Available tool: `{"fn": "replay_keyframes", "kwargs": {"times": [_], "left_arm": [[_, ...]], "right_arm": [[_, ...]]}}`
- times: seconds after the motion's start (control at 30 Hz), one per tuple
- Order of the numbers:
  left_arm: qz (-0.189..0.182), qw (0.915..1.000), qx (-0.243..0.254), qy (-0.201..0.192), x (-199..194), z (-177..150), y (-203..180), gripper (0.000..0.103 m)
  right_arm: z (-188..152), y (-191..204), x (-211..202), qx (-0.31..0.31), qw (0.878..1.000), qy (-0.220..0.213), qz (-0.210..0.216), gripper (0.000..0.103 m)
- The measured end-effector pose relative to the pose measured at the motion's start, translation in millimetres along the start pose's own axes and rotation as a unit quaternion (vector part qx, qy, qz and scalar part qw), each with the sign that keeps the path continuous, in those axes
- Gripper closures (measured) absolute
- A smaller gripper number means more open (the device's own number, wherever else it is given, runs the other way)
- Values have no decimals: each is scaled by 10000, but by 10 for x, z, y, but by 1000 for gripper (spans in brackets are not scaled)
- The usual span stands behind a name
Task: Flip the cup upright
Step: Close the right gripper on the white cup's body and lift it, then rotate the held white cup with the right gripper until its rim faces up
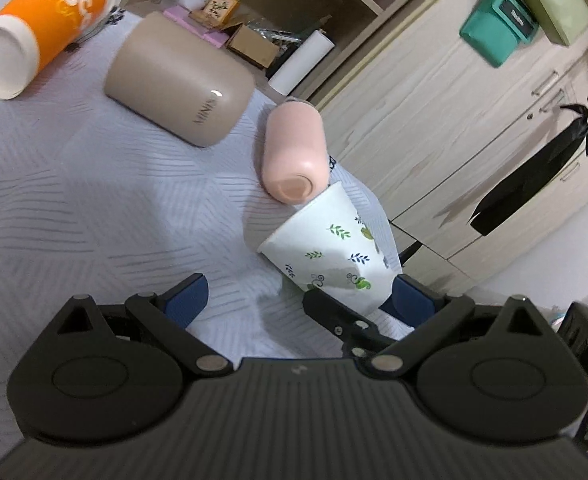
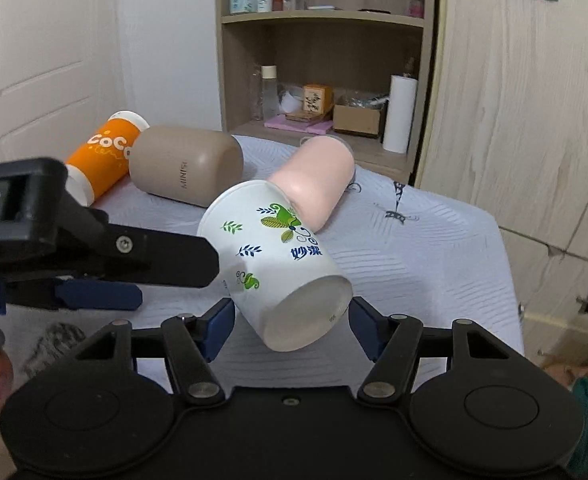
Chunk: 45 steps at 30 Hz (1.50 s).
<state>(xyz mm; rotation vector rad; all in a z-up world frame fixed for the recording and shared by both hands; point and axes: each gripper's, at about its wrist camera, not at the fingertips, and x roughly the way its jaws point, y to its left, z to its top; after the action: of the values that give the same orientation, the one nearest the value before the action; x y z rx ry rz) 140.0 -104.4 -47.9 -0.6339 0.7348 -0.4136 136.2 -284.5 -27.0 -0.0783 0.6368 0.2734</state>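
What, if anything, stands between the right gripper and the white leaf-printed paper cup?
Nothing visible does: the white leaf-printed paper cup already lies tilted with its base end between the right gripper fingers. The pink plastic cup lies just behind its rim, and the left gripper sits at its left.

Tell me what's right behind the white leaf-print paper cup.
The pink cup lies on its side behind the paper cup, at its rim. Further back lies a beige cup. The contact spot is hidden.

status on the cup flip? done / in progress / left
Done: no cup stands upright yet. In hand: the paper cup is tilted, base toward the right tongs, whose fingers flank the base; contact is unclear. Left tongs are open beside it. Left: stand it up; orange cup, tan cup, pink cup lie sideways.
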Motion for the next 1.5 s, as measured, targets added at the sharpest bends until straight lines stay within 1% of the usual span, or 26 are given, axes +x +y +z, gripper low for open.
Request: {"fn": "replay_keyframes", "kwargs": {"times": [0.1, 0.17, 0.27, 0.37, 0.47, 0.57, 0.67, 0.73, 0.77, 0.8, 0.9, 0.97, 1.13, 1.2, 1.23, 1.33, 1.4, 1.5], "left_arm": [[-25, 10000, -84, -13, -54, 33, 81, 4], [-42, 10000, -29, -9, -73, 85, 110, 4], [-13, 9999, 119, 49, -55, 189, 149, 4], [-210, 9997, 50, 110, -70, 240, 242, 4], [-360, 9993, -23, 4, -103, 260, 338, 4], [-471, 9988, -134, 81, -78, 271, 434, 9], [-497, 9982, -266, 188, -47, 287, 500, 19], [-461, 9984, -298, 146, -61, 301, 528, 24], [-442, 9985, -304, 123, -74, 308, 544, 29], [-441, 9985, -300, 118, -85, 317, 561, 34], [-496, 9984, -208, 149, -128, 345, 610, 43], [-485, 9986, -95, 196, -158, 370, 624, 46], [-412, 9984, 78, 376, -217, 427, 677, 47], [-444, 9978, 41, 481, -222, 460, 717, 47], [-468, 9975, 24, 522, -224, 474, 732, 46], [-650, 9950, -77, 757, -205, 538, 821, 46], [-810, 9918, -203, 965, -168, 591, 899, 44], [-984, 9864, -449, 1241, -85, 641, 1009, 43]], "right_arm": [[9, 125, 28, 189, 9997, 69, -161, 35], [23, 206, 54, 104, 9997, 93, -221, 35], [49, 277, 61, 126, 9998, 95, -158, 35], [55, 365, 55, 183, 9998, 25, -92, 35], [41, 425, 81, 320, 9994, 19, -165, 35], [39, 471, 100, 375, 9992, 51, -160, 35], [36, 507, 84, 453, 9989, 63, -83, 35], [27, 551, 74, 453, 9989, 68, -21, 35], [17, 576, 68, 453, 9989, 78, 24, 37], [4, 596, 61, 456, 9989, 86, 72, 39], [-24, 625, 53, 547, 9981, 138, 259, 42], [-39, 648, 64, 574, 9974, 204, 389, 43], [-42, 683, 121, 601, 9933, 468, 863, 41], [-18, 670, 129, 549, 9930, 503, 917, 30], [1, 657, 127, 518, 9929, 509, 945, 30], [104, 626, 113, 408, 9909, 596, 1134, 27], [184, 637, 100, 253, 9894, 639, 1278, 25], [296, 643, 99, 89, 9890, 664, 1322, 23]]}}
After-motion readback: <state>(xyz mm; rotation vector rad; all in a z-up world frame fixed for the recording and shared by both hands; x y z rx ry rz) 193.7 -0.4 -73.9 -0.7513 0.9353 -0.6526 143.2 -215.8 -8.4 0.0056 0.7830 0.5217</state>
